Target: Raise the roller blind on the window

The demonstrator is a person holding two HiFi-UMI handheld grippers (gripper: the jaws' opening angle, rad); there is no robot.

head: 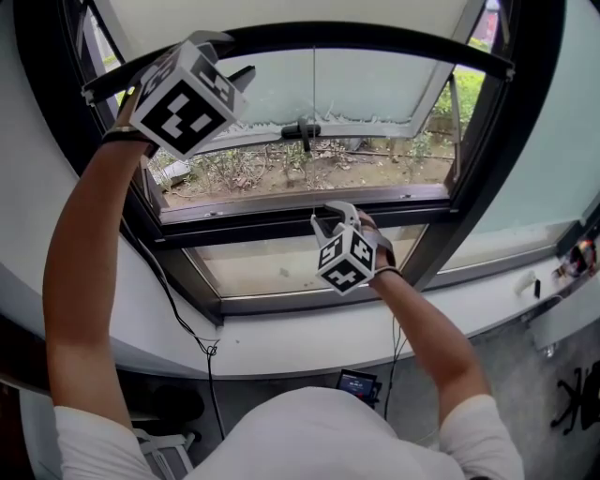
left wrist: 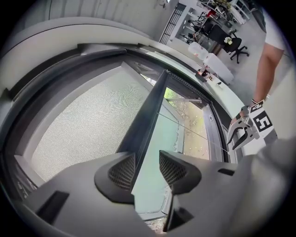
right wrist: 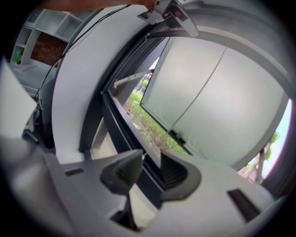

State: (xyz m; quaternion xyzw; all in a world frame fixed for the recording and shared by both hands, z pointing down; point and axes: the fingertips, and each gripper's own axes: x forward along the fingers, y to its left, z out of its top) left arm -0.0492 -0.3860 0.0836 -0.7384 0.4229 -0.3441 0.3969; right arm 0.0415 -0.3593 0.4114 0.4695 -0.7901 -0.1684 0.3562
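Observation:
The roller blind [head: 281, 13] covers the top of the window; in the left gripper view it shows as pale mesh fabric [left wrist: 83, 125]. Its dark bottom bar [head: 375, 37] arcs across the window, and the same bar [left wrist: 148, 115] runs toward my left jaws. My left gripper [head: 234, 61] is raised to the bar's left end, and its jaws [left wrist: 146, 169] stand open with only glass showing between them. A thin cord [head: 314, 131] hangs down the middle to my right gripper [head: 328, 217], which is open [right wrist: 150, 169] by the lower frame. The cord [left wrist: 194, 132] reaches its tips.
Behind the blind a frosted sash [head: 328, 89] is tilted outward, with a dark handle [head: 302, 131] at its lower edge. Soil and plants [head: 281, 169] lie outside. A white sill [head: 281, 342] runs below, and a black cable [head: 178, 309] hangs at the left.

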